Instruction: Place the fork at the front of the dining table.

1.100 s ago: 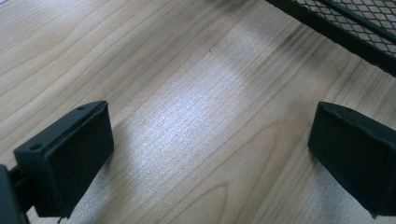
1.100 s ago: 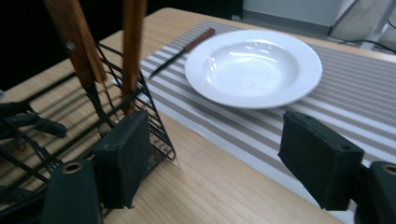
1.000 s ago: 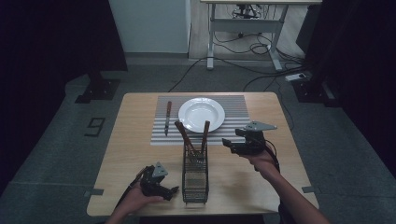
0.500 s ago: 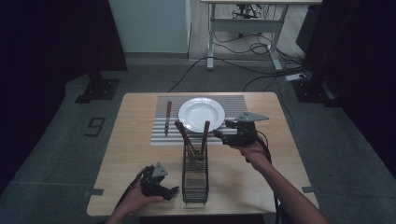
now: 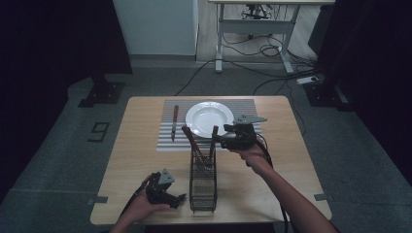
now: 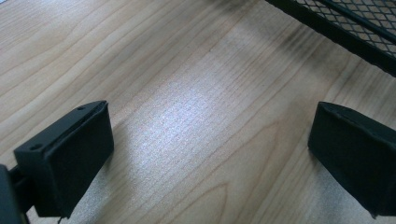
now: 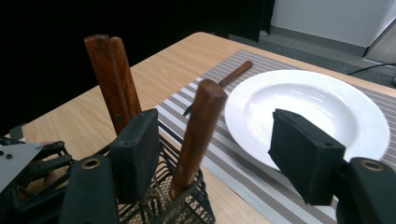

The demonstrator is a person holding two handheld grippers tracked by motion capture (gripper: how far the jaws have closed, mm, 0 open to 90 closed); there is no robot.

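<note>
Right tongs (image 7: pixel 212 154): jaws apart and just closing, set either side of a wooden handle (image 7: pixel 198 135) without pressing on it. Seen from above, right tongs (image 5: pixel 219 140) held level over the far end of the wire basket (image 5: pixel 202 182), pointing toward the left side of the table. Handle upright, slightly tilted, foot inside the basket; top (image 5: pixel 214 133) standing clear of the mesh rim. Two further wooden handles (image 7: pixel 112 77) just beside it, leaning together against the far corner of the basket (image 7: pixel 187 210), outside the jaws.

Left tongs (image 6: pixel 210 154): jaws wide apart, nothing between them, bare wood below. Seen from above, left tongs (image 5: pixel 180 197) resting low at the near edge of the table (image 5: pixel 141 155), held in the left hand (image 5: pixel 142 208), tips just beside the near end of the basket, whose black mesh edge (image 6: pixel 355 28) crosses the upper right corner of the left gripper view.

Beyond the basket: white plate (image 5: pixel 209 118) on a striped placemat (image 5: pixel 167 141), near the right tongs and past them. Knife (image 5: pixel 174 121) with a wooden handle lying flat on the mat, left of the plate, apart from it. Same plate (image 7: pixel 308 112) and knife (image 7: pixel 224 84) visible past the right jaws.
</note>
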